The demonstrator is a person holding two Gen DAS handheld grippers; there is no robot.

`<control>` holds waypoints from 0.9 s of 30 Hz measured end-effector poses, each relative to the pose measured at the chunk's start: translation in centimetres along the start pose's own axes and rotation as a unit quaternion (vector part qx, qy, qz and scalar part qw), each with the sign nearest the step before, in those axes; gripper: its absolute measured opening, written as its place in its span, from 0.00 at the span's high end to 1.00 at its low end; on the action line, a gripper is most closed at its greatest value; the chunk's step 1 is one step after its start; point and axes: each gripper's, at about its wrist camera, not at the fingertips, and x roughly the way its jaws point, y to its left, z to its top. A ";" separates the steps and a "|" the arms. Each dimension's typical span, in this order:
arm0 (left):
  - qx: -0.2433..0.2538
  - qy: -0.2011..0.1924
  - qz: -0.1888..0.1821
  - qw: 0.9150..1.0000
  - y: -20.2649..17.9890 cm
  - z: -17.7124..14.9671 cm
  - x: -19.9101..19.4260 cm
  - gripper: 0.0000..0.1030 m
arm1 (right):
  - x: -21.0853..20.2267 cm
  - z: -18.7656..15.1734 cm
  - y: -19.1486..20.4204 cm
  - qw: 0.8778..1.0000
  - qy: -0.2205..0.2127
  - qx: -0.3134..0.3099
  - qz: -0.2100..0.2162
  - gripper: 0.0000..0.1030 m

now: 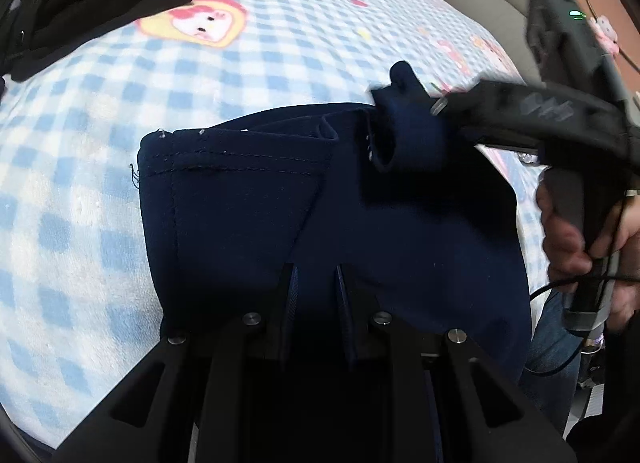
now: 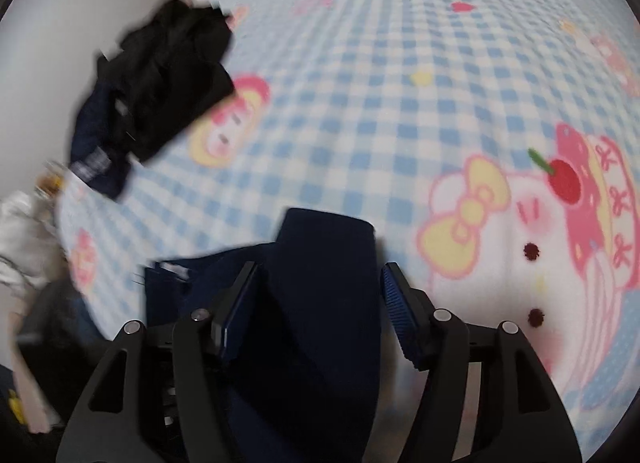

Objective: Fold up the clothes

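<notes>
Pinching dark navy stitched-hem garment [image 1: 248,203]: left gripper [image 1: 316,275], fingers narrow, cloth caught between them. Garment lies on blue-and-white checked fleece blanket with pink cartoon prints [image 1: 100,135], near front edge. Right gripper [image 2: 320,279] spread wide, fold of same navy cloth between its pads, left pad touching, right blue ribbed pad [image 2: 396,303] apart from cloth. Hand [image 1: 568,239] holds right gripper's handle. Crumpled black clothing pile [image 2: 160,79] lies well apart, far left of blanket.

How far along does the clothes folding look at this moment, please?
Nothing looks finished. In hand: the navy garment is pinched by the left hand-held gripper, while the right hand-held gripper has its jaws apart around a fold. Left: the black clothes pile lies rumpled on the checked blanket.
</notes>
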 end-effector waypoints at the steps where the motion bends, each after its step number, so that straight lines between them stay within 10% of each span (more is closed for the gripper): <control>1: 0.000 0.000 0.001 1.000 -0.1 0.0 0.0 0.80 | 0.1 -0.4 -0.2 1.000 0.002 0.000 -0.013 0.51; 11: 0.004 0.004 0.000 1.000 -1.1 -0.1 0.7 0.80 | -3.2 -5.5 -6.4 0.991 -0.020 0.026 -0.127 0.58; 16: 0.008 0.018 -0.010 1.000 -1.1 0.2 0.9 0.80 | -7.0 -5.0 -7.0 0.976 -0.120 0.073 -0.167 0.63; 27: 0.000 0.007 -0.018 1.000 -0.6 0.1 0.8 0.80 | -6.0 -4.7 -1.7 0.997 -0.073 -0.009 -0.022 0.59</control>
